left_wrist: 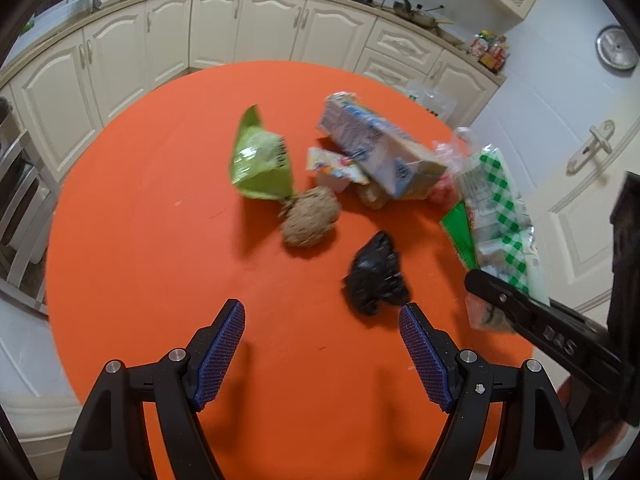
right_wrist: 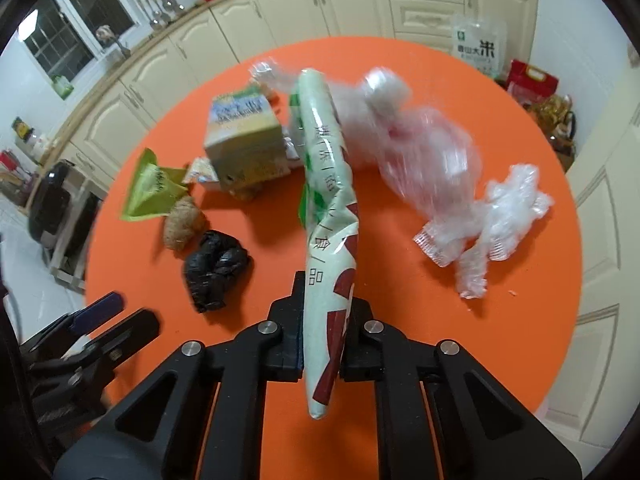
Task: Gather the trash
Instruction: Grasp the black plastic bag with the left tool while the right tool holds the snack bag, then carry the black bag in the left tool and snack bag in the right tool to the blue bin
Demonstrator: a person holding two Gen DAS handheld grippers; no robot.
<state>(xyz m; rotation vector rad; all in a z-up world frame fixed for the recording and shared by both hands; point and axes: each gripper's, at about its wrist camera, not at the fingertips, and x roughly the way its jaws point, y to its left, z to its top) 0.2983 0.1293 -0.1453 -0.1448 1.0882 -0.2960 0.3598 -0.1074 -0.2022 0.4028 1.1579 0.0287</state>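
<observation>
Bright indoor light, fisheye edges, motion blur

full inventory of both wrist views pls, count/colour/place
table: 1, orange, round
wrapper: 1, pale green and red, clamped in right gripper
green bag: 1, table left
carton: 1, blue and cream, lying mid-table
fibrous ball: 1, brown, beside green bag
black bag: 1, crumpled, nearest left gripper
clear plastic: several crumpled pieces, table right
cabinets: cream, behind table
left gripper: open, empty
right gripper: shut on wrapper
</observation>
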